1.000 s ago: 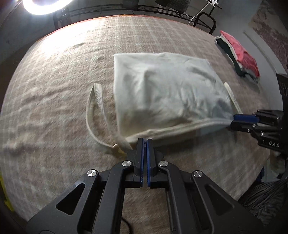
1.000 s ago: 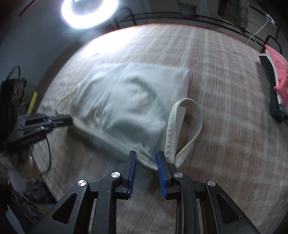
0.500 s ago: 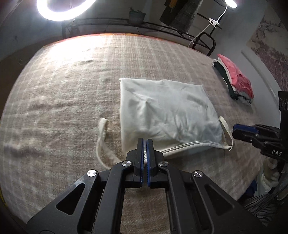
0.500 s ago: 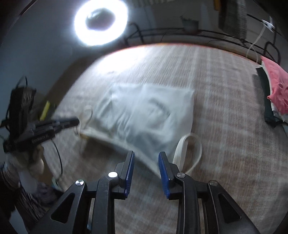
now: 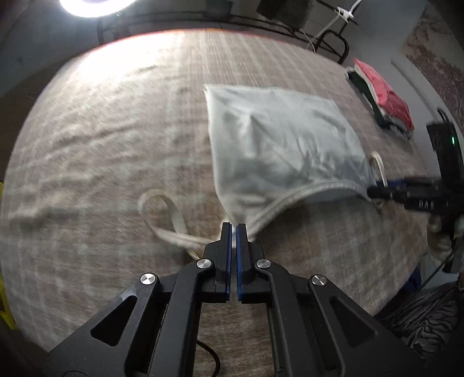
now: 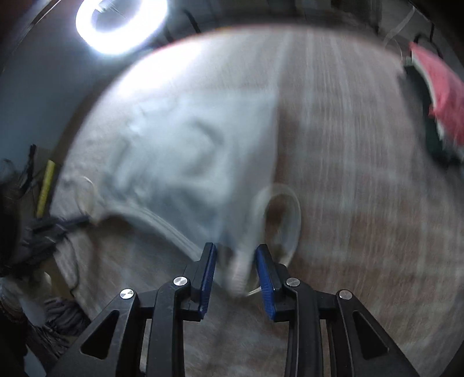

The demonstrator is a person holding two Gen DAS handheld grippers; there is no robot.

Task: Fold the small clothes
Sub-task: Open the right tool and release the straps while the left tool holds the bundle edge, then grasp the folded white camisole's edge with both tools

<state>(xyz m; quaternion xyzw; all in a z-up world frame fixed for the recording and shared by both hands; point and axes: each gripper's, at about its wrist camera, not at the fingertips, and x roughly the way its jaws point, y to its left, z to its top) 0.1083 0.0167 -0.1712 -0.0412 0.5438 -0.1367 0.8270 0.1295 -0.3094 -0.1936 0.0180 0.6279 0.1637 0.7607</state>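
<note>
White top (image 5: pixel 278 145) lies folded on the checked worktop (image 5: pixel 116 145), right of centre in the left wrist view; body flat with wrinkles, hemmed near edge lifted slightly between the two grippers. One strap (image 5: pixel 162 214) loops out on the cloth to the left of the body; the other strap (image 5: pixel 378 165) shows at the right corner.

Left gripper (image 5: pixel 233 229): jaws nearly together, pinching the near-left corner of the top where the strap joins.

Right gripper (image 6: pixel 236 261): jaws apart at moderate width, the top's near-right corner lying between them; right wrist view is motion-blurred, so contact with the pads cannot be told. In the left wrist view the same gripper's tips sit at the top's right corner.

Stack of folded clothes (image 5: pixel 382 98), pink on top, dark beneath, at the far right edge of the worktop, well apart from the top. Ring light (image 6: pixel 121 26) beyond the far edge.
</note>
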